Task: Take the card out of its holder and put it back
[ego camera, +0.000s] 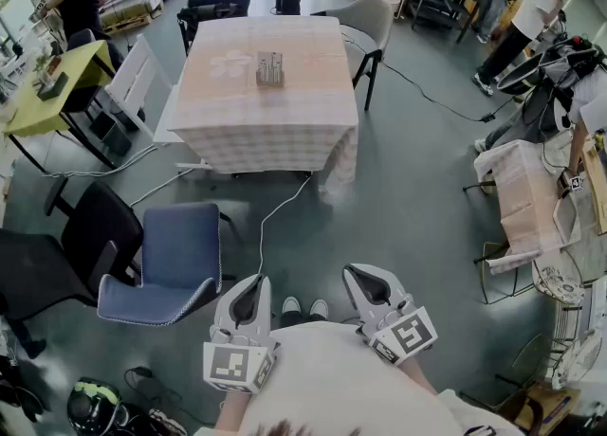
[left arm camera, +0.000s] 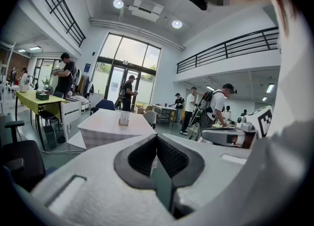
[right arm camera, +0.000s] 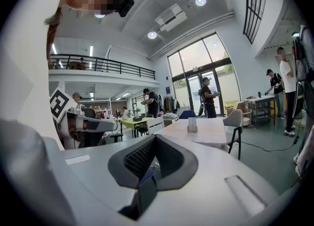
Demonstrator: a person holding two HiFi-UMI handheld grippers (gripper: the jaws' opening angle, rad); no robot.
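Nearest, held close against the person's body, the left hand-held gripper (ego camera: 251, 294) and the right hand-held gripper (ego camera: 365, 282) each had their jaws brought together at the tips, with nothing between the pads. To the left of them stood a blue chair (ego camera: 161, 268). Well beyond, across open floor, was the table (ego camera: 313, 112). The holder (ego camera: 270, 69) stood upright near the table's middle, toward the far side. From this distance the card could not be told apart from the holder.

The card would probably be light, thin and somewhat bendy, and smooth enough to slip in the pads. A pinch on its exposed top edge looked best. The holder seemed light enough to slide or tip, so the other hand-held gripper should steady its base.
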